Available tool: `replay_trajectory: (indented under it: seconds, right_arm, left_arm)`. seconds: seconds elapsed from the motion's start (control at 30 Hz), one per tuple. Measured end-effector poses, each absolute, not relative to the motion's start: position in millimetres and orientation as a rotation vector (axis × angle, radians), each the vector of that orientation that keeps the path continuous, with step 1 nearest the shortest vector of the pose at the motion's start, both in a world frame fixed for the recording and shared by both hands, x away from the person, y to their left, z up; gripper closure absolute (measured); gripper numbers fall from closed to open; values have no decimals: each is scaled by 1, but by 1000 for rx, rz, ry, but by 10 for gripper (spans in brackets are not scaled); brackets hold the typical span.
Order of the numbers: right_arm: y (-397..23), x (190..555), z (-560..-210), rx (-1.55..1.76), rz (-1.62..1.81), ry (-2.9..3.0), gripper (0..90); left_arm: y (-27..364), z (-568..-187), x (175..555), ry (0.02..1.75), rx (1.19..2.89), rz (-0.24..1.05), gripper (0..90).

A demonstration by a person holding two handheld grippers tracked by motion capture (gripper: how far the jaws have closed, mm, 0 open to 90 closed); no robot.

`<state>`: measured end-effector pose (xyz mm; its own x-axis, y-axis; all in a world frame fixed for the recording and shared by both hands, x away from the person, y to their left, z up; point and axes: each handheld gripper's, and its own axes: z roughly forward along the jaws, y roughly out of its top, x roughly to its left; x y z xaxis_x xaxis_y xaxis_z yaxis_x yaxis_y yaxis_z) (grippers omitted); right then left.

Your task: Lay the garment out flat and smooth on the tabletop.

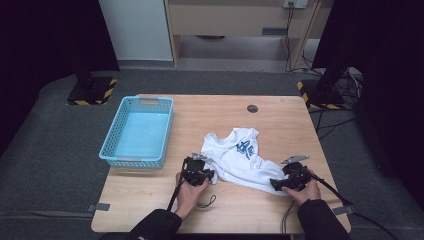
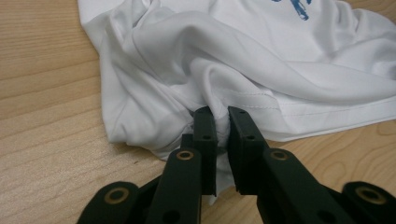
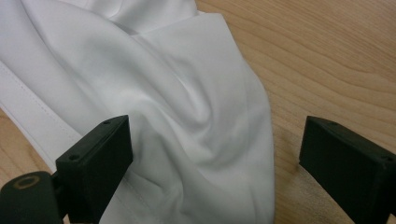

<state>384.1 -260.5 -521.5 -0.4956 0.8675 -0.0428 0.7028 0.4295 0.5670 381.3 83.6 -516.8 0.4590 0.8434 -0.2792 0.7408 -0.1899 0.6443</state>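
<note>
1. My left claw (image 2: 222, 122) pinches a fold of the white shirt (image 1: 240, 157) lying crumpled on the counter (image 1: 280, 120).
2. My right claw (image 3: 215, 154) gapes wide, straddling the shirt's other end.

Left claw (image 2: 222, 122) pinched nearly closed, right claw (image 3: 212, 154) spread wide, both forearms entering from the desk's near edge

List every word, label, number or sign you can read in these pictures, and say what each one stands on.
Blue print on the white shirt: a short brushed mark on its chest, too small and blurred to read; its lower edge also shows in the left gripper view.
Yellow and black hazard stripes on the stand base: a warning pattern, no words.
Blue basket: no label to read.
Nothing else bears readable text.
</note>
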Motion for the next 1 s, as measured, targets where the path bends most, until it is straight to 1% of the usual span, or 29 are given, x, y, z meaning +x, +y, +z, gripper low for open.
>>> replay_trajectory:
  seconds: [0.17, 0.37, 0.47, 0.77, 0.93, 1.0]
  right_arm:
    - [-260, 384, -521, 1349, 702, 2357, 95]
    - [-261, 383, -521, 1349, 700, 2348, 95]
    - [-262, 383, -520, 1352, 715, 2331, 96]
    - [-264, 380, -513, 1349, 805, 2279, 96]
    - [-261, 378, -511, 1332, 847, 2271, 93]
    - [-260, 377, -511, 1331, 865, 2274, 93]
  left_arm:
    - [92, -506, 379, 1301, 1973, 129, 839]
    - [112, -485, 367, 1261, 1980, 97, 843]
    - [121, -478, 360, 1248, 2003, 109, 846]
    - [138, -486, 322, 1257, 2171, 120, 845]
    - [153, -493, 311, 1300, 2213, 71, 838]
    - [155, -495, 311, 1315, 2231, 67, 810]
